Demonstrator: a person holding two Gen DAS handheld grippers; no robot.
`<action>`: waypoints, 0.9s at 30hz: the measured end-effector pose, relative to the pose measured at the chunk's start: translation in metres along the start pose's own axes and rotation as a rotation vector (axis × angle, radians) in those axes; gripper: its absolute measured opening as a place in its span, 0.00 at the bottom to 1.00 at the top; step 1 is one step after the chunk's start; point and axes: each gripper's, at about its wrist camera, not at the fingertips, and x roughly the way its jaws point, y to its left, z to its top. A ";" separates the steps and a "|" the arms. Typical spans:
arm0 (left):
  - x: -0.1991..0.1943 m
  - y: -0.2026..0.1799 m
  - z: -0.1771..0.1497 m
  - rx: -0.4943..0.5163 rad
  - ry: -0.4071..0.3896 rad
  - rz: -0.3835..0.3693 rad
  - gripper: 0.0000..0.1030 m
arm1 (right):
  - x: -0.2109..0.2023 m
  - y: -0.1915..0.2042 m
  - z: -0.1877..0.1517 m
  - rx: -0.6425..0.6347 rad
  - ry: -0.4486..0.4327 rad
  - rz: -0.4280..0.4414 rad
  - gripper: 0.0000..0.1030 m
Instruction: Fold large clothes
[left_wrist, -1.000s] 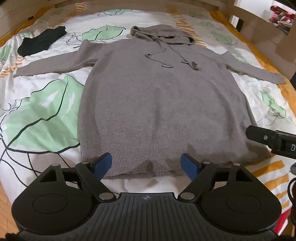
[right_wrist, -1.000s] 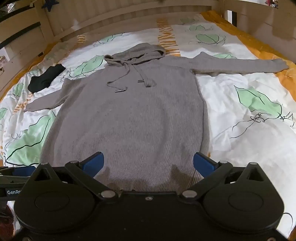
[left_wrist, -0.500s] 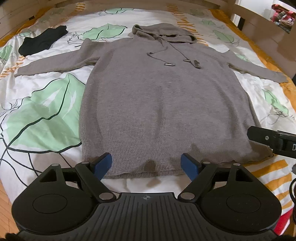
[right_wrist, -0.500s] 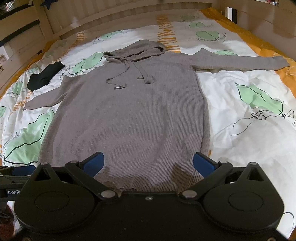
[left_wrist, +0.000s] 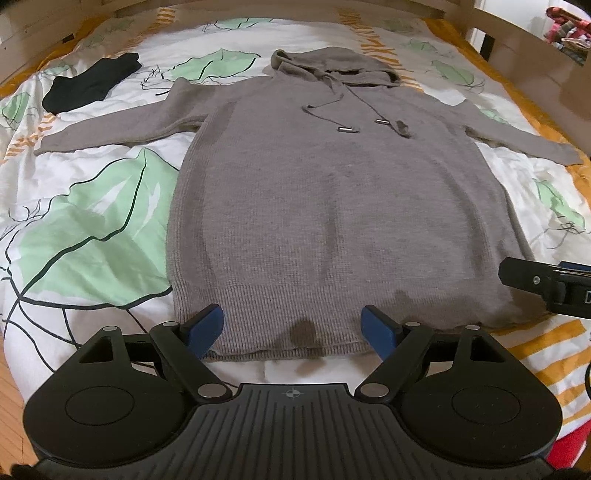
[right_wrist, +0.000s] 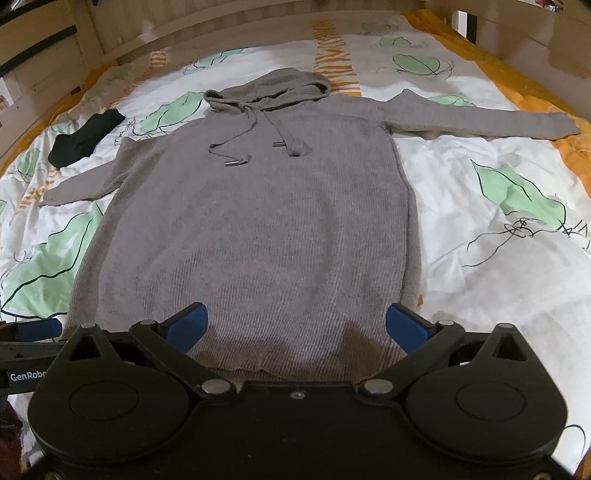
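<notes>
Nothing has moved since the earlier frames: both grippers hold where they were. Left gripper and right gripper hover above the hem of the grey hoodie, jaws released and empty. It lies flat on the bed, sleeves spread, near a black cloth.

Leaf-print bed bears grey hoodie, black cloth.

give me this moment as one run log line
stage: pre-fold | long grey knit hoodie: flat, sleeves spread | left hand-held gripper: open above hem | right hand-held gripper: open above hem
</notes>
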 end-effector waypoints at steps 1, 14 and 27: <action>0.000 0.000 0.000 0.002 -0.001 0.001 0.79 | 0.000 0.000 0.000 -0.002 0.001 -0.001 0.99; 0.008 -0.003 0.004 0.017 0.015 0.005 0.79 | 0.008 0.002 0.005 -0.015 0.026 -0.002 0.99; 0.023 0.021 0.023 -0.044 -0.020 -0.042 0.78 | 0.030 0.004 0.024 -0.016 0.053 0.053 0.99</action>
